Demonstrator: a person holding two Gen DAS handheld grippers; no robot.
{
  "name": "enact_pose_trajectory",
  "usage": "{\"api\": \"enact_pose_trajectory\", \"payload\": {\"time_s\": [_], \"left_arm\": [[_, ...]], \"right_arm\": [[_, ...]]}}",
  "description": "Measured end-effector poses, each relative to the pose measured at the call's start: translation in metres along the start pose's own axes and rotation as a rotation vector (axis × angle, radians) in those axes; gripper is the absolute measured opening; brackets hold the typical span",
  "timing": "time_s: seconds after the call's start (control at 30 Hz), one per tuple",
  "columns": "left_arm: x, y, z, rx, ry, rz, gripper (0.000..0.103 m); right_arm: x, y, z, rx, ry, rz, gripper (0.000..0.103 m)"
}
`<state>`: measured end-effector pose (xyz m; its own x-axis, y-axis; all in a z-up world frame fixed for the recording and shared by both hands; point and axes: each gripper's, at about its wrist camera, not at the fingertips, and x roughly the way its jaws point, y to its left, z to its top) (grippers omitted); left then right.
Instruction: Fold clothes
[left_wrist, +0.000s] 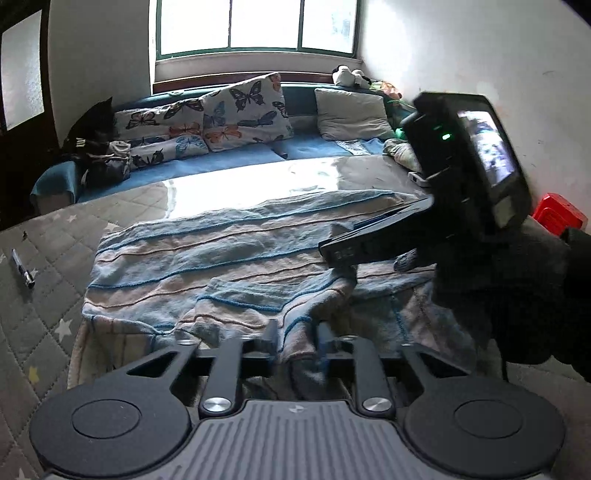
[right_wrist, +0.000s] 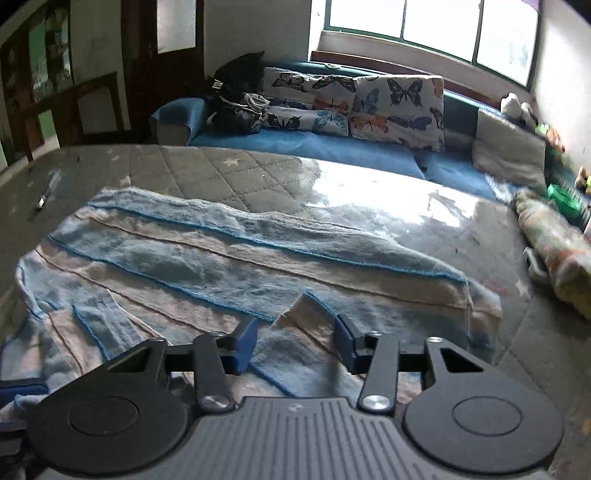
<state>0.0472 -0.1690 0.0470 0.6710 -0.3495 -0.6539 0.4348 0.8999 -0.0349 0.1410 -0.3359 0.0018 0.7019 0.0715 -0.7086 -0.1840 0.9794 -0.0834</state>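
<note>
A blue and beige striped garment (left_wrist: 221, 258) (right_wrist: 229, 258) lies spread on the grey quilted mattress (left_wrist: 44, 314) (right_wrist: 207, 170). My left gripper (left_wrist: 297, 338) is low over its near edge. A raised ridge of the cloth runs between its fingers, which stand slightly apart. My right gripper (right_wrist: 297, 341) is open over the garment's near part, with a turned-up corner flap (right_wrist: 295, 317) lying between its blue pads (right_wrist: 245, 341) and not touching them. In the left wrist view the right gripper (left_wrist: 338, 254) comes in from the right, held by a dark gloved hand (left_wrist: 498, 295).
A black pen (left_wrist: 23, 268) (right_wrist: 46, 192) lies on the mattress at the left. Behind it stands a blue sofa (left_wrist: 236, 155) with butterfly cushions (left_wrist: 243, 110) (right_wrist: 399, 107). A rolled cloth (right_wrist: 554, 251) sits at the mattress's right edge. A red stool (left_wrist: 557, 214) stands by the wall.
</note>
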Motion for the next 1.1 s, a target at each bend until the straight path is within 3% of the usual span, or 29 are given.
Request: {"api": "enact_pose_trajectory", "payload": {"time_s": [0.03,0.07,0.13,0.4,0.47,0.53,0.6,0.9,1.1], "left_arm": [[-0.002,-0.002,0.000,0.006,-0.008,0.001,0.047],[-0.003,-0.004,0.001,0.016,-0.015,-0.001,0.047],[-0.003,-0.008,0.003,0.030,-0.025,-0.009,0.047],[0.026,-0.023,0.014,0.117,-0.008,-0.012,0.046],[0.033,-0.023,0.014,0.116,-0.001,-0.011,0.036],[0.036,-0.017,0.014,0.092,0.005,0.006,0.015],[0.034,-0.009,0.014,0.062,0.003,0.019,0.009],[-0.049,0.038,0.012,-0.107,-0.164,0.102,0.005],[-0.104,0.074,-0.012,-0.232,-0.215,0.185,0.004]], "right_arm": [[0.000,0.001,0.000,-0.007,-0.001,-0.009,0.027],[-0.001,0.000,-0.001,-0.015,-0.003,-0.017,0.024],[-0.005,-0.005,-0.001,0.001,-0.010,0.009,0.008],[-0.045,-0.032,-0.009,0.075,-0.087,-0.006,0.004],[-0.059,-0.040,-0.011,0.094,-0.112,-0.014,0.004],[-0.073,-0.047,-0.014,0.116,-0.135,-0.020,0.004],[-0.094,-0.058,-0.020,0.144,-0.168,-0.030,0.004],[-0.171,-0.091,-0.061,0.259,-0.262,-0.083,0.004],[-0.211,-0.105,-0.100,0.324,-0.274,-0.116,0.004]]}}
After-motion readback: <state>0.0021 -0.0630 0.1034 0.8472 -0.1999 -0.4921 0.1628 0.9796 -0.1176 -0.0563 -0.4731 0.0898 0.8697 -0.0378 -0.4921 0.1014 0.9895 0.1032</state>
